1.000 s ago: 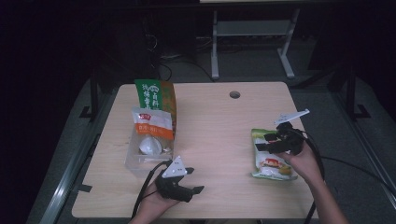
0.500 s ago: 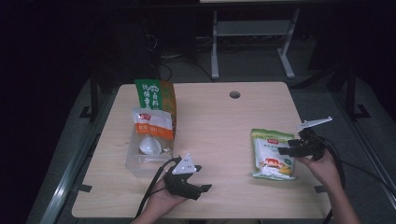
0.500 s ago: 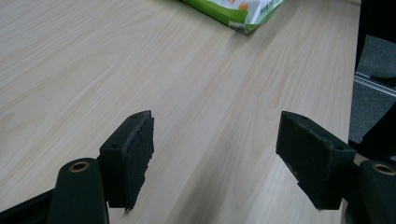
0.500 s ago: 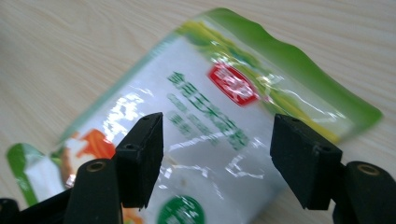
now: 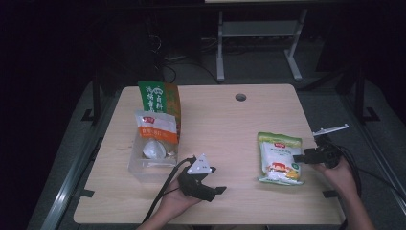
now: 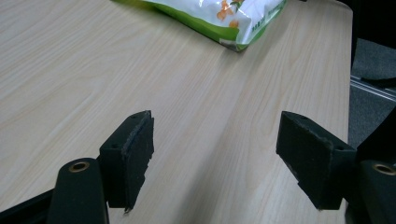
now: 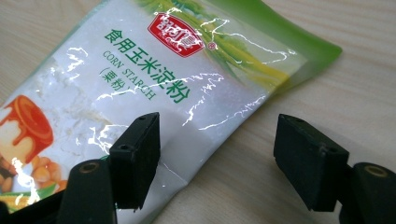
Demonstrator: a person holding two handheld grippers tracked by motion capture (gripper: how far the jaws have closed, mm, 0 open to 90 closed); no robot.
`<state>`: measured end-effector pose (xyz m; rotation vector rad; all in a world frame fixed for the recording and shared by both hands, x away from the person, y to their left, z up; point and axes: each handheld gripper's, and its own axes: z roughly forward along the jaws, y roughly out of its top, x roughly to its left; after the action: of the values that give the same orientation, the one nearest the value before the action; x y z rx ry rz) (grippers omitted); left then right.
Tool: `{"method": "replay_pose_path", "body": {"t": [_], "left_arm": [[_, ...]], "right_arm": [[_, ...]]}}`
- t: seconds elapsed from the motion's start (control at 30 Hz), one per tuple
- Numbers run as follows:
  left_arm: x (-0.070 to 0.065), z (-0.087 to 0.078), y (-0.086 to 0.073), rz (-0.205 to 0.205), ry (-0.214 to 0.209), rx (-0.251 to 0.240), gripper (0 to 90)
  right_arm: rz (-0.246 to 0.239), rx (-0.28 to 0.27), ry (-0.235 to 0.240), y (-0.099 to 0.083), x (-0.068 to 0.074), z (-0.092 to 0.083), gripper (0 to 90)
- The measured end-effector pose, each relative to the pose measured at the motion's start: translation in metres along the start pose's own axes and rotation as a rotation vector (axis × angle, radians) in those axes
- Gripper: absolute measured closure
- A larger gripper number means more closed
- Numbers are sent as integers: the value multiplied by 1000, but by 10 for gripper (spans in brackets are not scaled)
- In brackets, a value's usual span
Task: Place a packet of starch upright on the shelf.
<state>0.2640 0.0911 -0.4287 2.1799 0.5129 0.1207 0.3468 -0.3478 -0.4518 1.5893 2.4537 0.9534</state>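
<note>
A green and white corn starch bag (image 5: 280, 155) lies flat on the right half of the wooden table (image 5: 215, 124). My right gripper (image 5: 300, 156) is at the bag's right edge and points left at it. Its jaws have just been opening. In the right gripper view the bag (image 7: 140, 84) reaches under the left jaw and partway into the gap of the right gripper (image 7: 217, 158), and no pad presses on it. My left gripper (image 5: 216, 179) is low near the front middle, open over bare wood. The left gripper view has the left gripper (image 6: 224, 163) aimed towards the bag (image 6: 219, 18).
A clear plastic bin (image 5: 141, 168) stands at the left. In it are a tall green and orange bag (image 5: 158, 96), a white and orange pouch (image 5: 155, 127) and a white lump (image 5: 154, 151). A cable hole (image 5: 240, 97) is near the far edge. Metal frames flank the table.
My right gripper has moved right and down, from over the corn starch bag to its right edge. The left gripper has drifted a little to the right.
</note>
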Motion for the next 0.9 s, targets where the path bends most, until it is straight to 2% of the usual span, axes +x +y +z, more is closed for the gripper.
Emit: {"method": "replay_pose_path", "body": {"t": [0.03, 0.07, 0.1, 0.13, 0.17, 0.2, 0.3, 0.37, 0.4, 0.47, 0.6, 0.77, 0.9], "left_arm": [[-1, 1, 1, 1, -2, -2, 273], [-1, 3, 3, 6, -4, -1, 273], [-1, 4, 4, 3, -7, -2, 273], [-1, 6, 5, 4, -9, -1, 272], [-1, 7, 6, 6, -11, 2, 272], [-2, 9, 7, 0, -15, 3, 272], [-1, 15, 10, 1, -21, 4, 270], [-1, 20, 15, 2, -29, 1, 270], [-1, 20, 15, 2, -29, 1, 270], [-1, 23, 18, 3, -31, 1, 270], [0, 30, 27, -1, -45, -1, 269], [2, 35, 32, -20, -61, -8, 268], [3, 43, 37, -29, -74, -3, 268]], "right_arm": [[0, 0, 0, 0, 0, 0, 310], [49, -8, 31, -3, -4, 2, 320], [49, -8, 31, -3, -4, 2, 320], [96, -25, 84, -7, -8, 3, 404], [97, -25, 103, -7, -9, 3, 446], [97, -25, 103, -7, -9, 3, 446], [94, -34, 151, -10, -8, 3, 619], [105, -34, 168, -10, -6, 4, 713], [105, -34, 168, -10, -6, 4, 713], [98, -42, 170, -11, -4, 4, 820], [72, -49, 146, -12, 3, 1, 877], [60, -62, 149, -15, 8, -6, 881], [26, -102, 155, -16, 18, -19, 882]]}}
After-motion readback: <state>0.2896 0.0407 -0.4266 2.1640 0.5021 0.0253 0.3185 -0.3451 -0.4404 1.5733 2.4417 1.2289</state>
